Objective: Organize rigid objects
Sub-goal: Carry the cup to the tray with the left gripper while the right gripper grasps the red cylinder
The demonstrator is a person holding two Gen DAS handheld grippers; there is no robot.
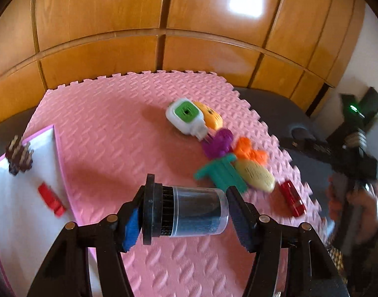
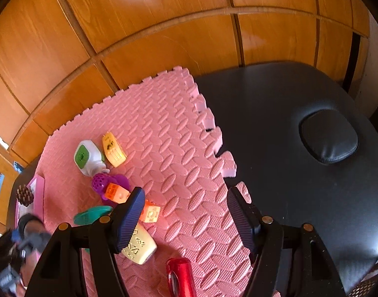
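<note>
Above a pink foam puzzle mat [image 1: 109, 128], the left gripper [image 1: 186, 216] clamps a black cylinder with a clear sleeve [image 1: 186, 212] end to end, one pad on the flanged black cap and the other on the clear rim, carrying it sideways and clear of the mat. To its left lies a white tray with a pink edge [image 1: 23, 212], already bearing a pine cone [image 1: 18, 157] and a small red block [image 1: 51, 199]; the tray looks to be the sorting place, so the cylinder likely belongs there. Doing it well means keeping the cylinder level, as a grip on the ends alone could let it pivot, and lowering it onto bare tray beside the red block before letting go, since a round body set down on its side may roll. The right gripper [image 2: 184, 220] hangs with its jaws apart and nothing between them, over the waiting cluster: a white and green dispenser [image 2: 86, 157], a yellow comb-shaped toy [image 2: 113, 149], a purple piece [image 2: 109, 184], orange blocks [image 2: 117, 193] and a red metallic tube [image 2: 180, 276]
</note>
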